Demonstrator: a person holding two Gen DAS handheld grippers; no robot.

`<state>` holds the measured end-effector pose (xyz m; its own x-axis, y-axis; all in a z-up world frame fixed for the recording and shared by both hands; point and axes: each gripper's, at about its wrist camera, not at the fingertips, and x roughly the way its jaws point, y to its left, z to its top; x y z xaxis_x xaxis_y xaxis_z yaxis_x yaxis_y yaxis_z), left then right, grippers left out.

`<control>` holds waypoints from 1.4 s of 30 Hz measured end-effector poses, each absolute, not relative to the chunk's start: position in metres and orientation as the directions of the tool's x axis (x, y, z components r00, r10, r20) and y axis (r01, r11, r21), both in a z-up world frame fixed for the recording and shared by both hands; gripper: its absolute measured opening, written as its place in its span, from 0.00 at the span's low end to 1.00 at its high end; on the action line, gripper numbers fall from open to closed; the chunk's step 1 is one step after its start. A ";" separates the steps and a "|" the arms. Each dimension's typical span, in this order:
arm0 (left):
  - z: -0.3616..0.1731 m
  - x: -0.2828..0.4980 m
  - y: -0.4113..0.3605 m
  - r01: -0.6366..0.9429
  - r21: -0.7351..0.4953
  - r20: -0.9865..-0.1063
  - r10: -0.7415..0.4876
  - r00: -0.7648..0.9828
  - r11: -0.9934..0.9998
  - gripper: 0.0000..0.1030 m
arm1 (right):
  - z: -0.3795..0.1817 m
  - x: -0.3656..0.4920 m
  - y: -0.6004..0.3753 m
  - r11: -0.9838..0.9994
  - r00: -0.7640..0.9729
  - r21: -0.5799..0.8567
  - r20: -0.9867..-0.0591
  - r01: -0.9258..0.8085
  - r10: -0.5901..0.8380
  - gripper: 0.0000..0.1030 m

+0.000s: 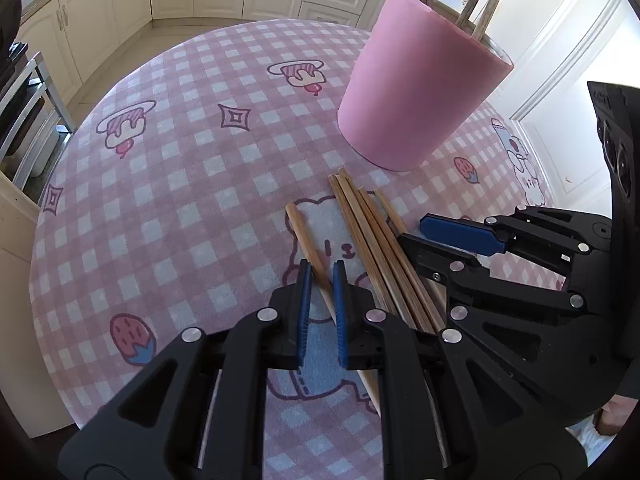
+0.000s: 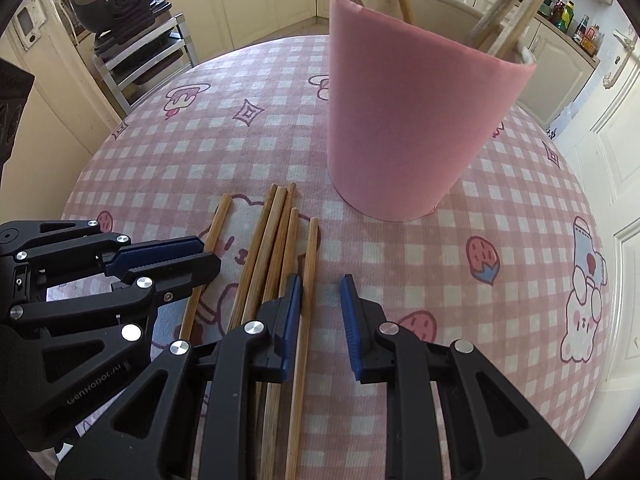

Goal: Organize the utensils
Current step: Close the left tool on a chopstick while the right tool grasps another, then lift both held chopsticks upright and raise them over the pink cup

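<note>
Left gripper (image 1: 320, 268): pitched steeply downward, jaws nearly closed, blue pads (image 1: 304, 300) set either side of a single chopstick (image 1: 310, 248) with a narrow gap showing. Right gripper (image 2: 320, 284): also pitched steeply downward, jaws part open; the left pad (image 2: 292, 312) lies against one chopstick (image 2: 308, 280), the other pad stands clear. The grippers are side by side, near each other.

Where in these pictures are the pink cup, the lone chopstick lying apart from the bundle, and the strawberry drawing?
pink cup (image 2: 404, 120): right wrist view, middle of its outer wall.
lone chopstick (image 1: 306, 242): left wrist view, upper shaft, ahead of the blue pads.
strawberry drawing (image 1: 130, 334): left wrist view, the red berry printed on the cloth.
</note>
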<state>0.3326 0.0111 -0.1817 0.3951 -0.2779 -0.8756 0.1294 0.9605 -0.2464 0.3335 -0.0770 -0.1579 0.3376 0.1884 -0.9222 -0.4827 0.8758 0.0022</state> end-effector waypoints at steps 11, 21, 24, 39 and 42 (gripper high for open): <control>-0.185 0.326 0.018 0.102 -0.283 -0.849 -0.298 0.436 0.954 0.09 | -0.160 0.336 -0.082 0.886 0.364 0.012 -0.909 -0.464 0.203 0.04; -0.168 0.311 0.023 0.126 -0.303 -0.819 -0.326 0.473 0.945 0.06 | -0.137 0.315 -0.095 0.884 0.408 0.072 -0.868 -0.463 0.284 0.04; -0.153 0.306 0.025 0.142 -0.301 -0.801 -0.331 0.499 0.943 0.06 | -0.124 0.309 -0.097 0.881 0.433 0.084 -0.846 -0.465 0.310 0.04; -0.063 0.268 0.033 0.209 -0.280 -0.682 -0.348 0.643 0.937 0.06 | -0.049 0.278 -0.114 0.875 0.569 0.135 -0.711 -0.466 0.413 0.04; -0.046 0.264 0.026 0.221 -0.279 -0.651 -0.354 0.671 0.934 0.06 | -0.034 0.274 -0.110 0.875 0.599 0.132 -0.681 -0.466 0.422 0.04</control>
<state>0.2643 0.0260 -0.0464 0.6711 -0.3538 -0.6515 0.2214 0.9343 -0.2794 0.2739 -0.1097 -0.0336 0.5989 0.4216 -0.6809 -0.4655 0.8751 0.1323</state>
